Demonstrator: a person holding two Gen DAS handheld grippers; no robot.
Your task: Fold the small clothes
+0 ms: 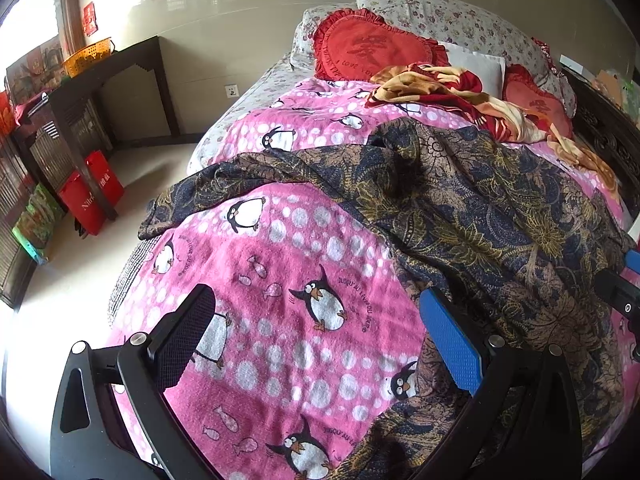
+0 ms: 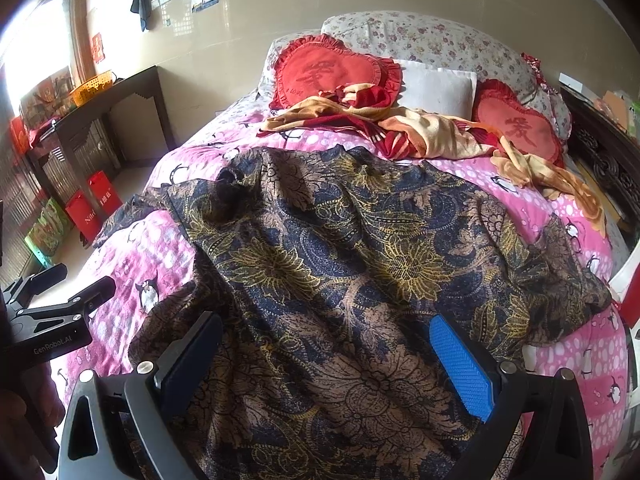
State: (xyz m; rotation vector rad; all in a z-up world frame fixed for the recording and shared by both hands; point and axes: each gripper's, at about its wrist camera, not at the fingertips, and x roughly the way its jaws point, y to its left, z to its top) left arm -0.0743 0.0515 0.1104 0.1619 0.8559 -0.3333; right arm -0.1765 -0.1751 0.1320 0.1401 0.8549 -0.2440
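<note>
A dark blue, brown and gold patterned garment (image 2: 340, 264) lies spread and wrinkled on the pink penguin blanket (image 2: 160, 256); it also shows in the left wrist view (image 1: 480, 220). My left gripper (image 1: 320, 336) is open and empty above the blanket by the garment's left edge. My right gripper (image 2: 328, 364) is open and empty, hovering over the garment's near part. The left gripper also shows at the left of the right wrist view (image 2: 64, 292).
The bed's head holds red heart cushions (image 2: 332, 72), a white pillow (image 2: 436, 84) and a red and yellow blanket (image 2: 400, 124). A dark wooden desk (image 1: 100, 80) with an orange basket (image 1: 86, 54) and red bags (image 1: 92, 192) stand left on the floor.
</note>
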